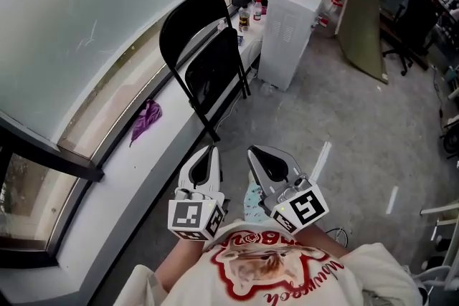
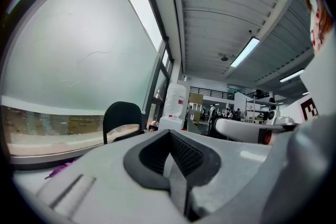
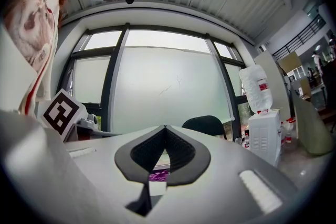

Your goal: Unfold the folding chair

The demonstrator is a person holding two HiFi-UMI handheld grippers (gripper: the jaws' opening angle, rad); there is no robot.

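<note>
A black folding chair (image 1: pixel 204 57) stands folded flat, leaning against the white window ledge (image 1: pixel 154 154), a short way in front of me. Its rounded back also shows in the left gripper view (image 2: pixel 122 115) and the right gripper view (image 3: pixel 206 124). My left gripper (image 1: pixel 208 153) and right gripper (image 1: pixel 256 153) are held side by side close to my body, well short of the chair. Both point towards it. Each one's jaws meet at the tips, shut with nothing between them (image 2: pixel 169 134) (image 3: pixel 165 128).
A white water dispenser (image 1: pixel 287 32) with a bottle on top stands just right of the chair. A purple cloth (image 1: pixel 145 116) lies on the ledge. Small bottles (image 1: pixel 245 16) stand behind the chair. A leaning board (image 1: pixel 362 18) and an office chair (image 1: pixel 416 25) are at far right.
</note>
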